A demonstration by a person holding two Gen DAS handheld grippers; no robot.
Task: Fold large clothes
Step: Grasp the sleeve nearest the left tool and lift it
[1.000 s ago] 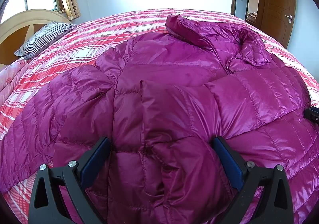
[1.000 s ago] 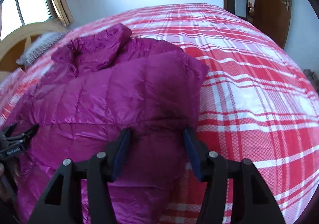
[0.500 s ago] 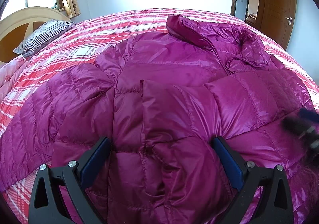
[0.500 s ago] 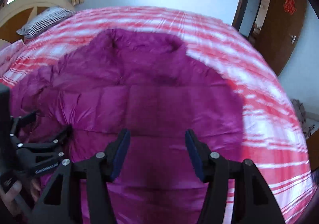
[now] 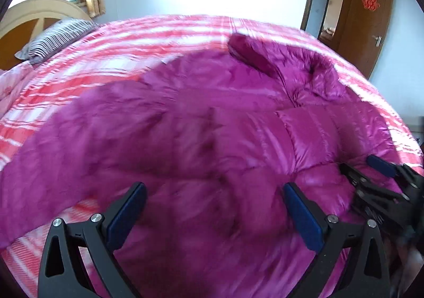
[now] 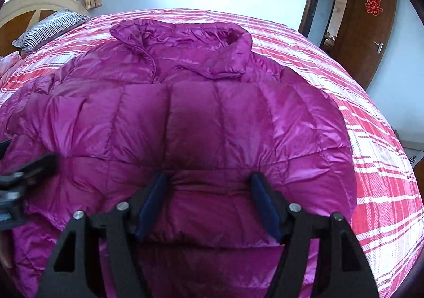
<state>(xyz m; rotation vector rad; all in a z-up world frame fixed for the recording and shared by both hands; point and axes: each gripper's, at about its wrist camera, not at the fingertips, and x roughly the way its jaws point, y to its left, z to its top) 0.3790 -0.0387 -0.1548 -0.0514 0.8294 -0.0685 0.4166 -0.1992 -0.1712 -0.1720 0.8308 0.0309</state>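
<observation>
Both grippers have shifted since 1 s ago: right gripper [image 6: 208,201] has swung from the jacket's edge w/ open bedspread ahead to facing the collar square-on, and left gripper [image 5: 212,214] view has gone motion-blurred, w/ more bedspread showing at its left.

Shiny magenta quilted down jacket [image 6: 185,123] lies front-up on the red-and-white plaid bedspread [image 6: 379,154], collar [image 6: 182,40] toward the far side, one sleeve folded across the chest.

Left gripper: blue-padded fingers [image 5: 127,215] spread wide, nothing between them, jacket fabric just beyond. Right gripper: fingers [image 6: 152,202] roughly half open, a puffy quilted panel at the hem sits between the pads; whether they pinch it, can't tell. Each gripper shows at the other's view edge [image 5: 384,192] [image 6: 23,173].

Striped pillow [image 6: 50,29] by the curved wooden headboard [image 6: 34,5], far left. Brown door [image 6: 371,30] w/ red paper ornament, far right.
</observation>
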